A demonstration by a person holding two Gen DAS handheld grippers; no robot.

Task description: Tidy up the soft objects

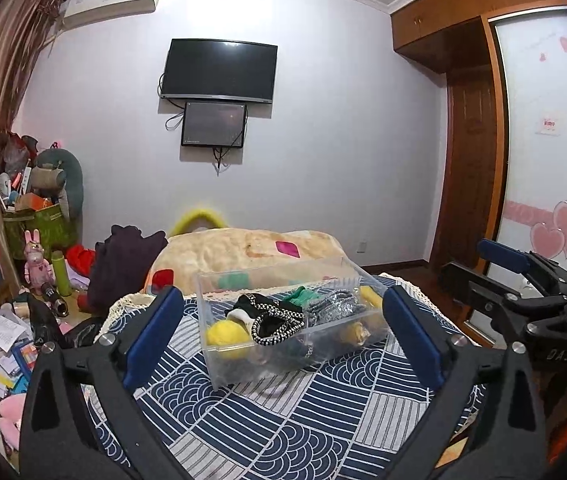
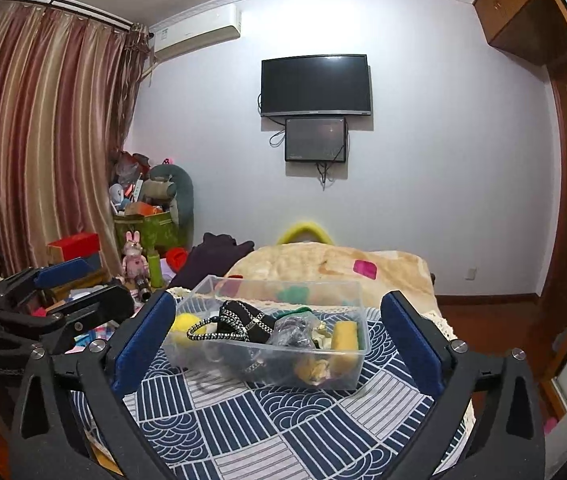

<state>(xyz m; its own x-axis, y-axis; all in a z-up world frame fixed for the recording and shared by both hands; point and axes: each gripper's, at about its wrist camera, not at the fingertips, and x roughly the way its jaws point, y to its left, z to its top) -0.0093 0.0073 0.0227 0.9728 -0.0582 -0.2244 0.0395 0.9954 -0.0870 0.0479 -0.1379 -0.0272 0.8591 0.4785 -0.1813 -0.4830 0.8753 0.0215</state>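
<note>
A clear plastic bin point(image 1: 283, 364) point(image 2: 267, 372) stands on a blue-and-white patterned cloth point(image 1: 283, 420). Inside it lie a yellow ball point(image 1: 225, 338) point(image 2: 185, 324), a black pouch with a black-and-white cord point(image 1: 271, 320) point(image 2: 243, 320), a green cloth point(image 1: 299, 296), a grey shiny bundle point(image 1: 333, 306) and a yellow sponge point(image 2: 345, 336). My left gripper point(image 1: 282, 294) is open, its blue pads on either side of the bin's near end and apart from it. My right gripper point(image 2: 279, 297) is open too, framing the bin without touching it. Neither holds anything.
A beige blanket point(image 1: 243, 252) and a dark garment point(image 1: 123, 264) lie behind the bin. Toys, boxes and papers point(image 1: 7, 336) crowd the floor at left. A wooden wardrobe point(image 1: 471, 140) stands at right. The right gripper's side point(image 1: 503, 264) shows in the left wrist view.
</note>
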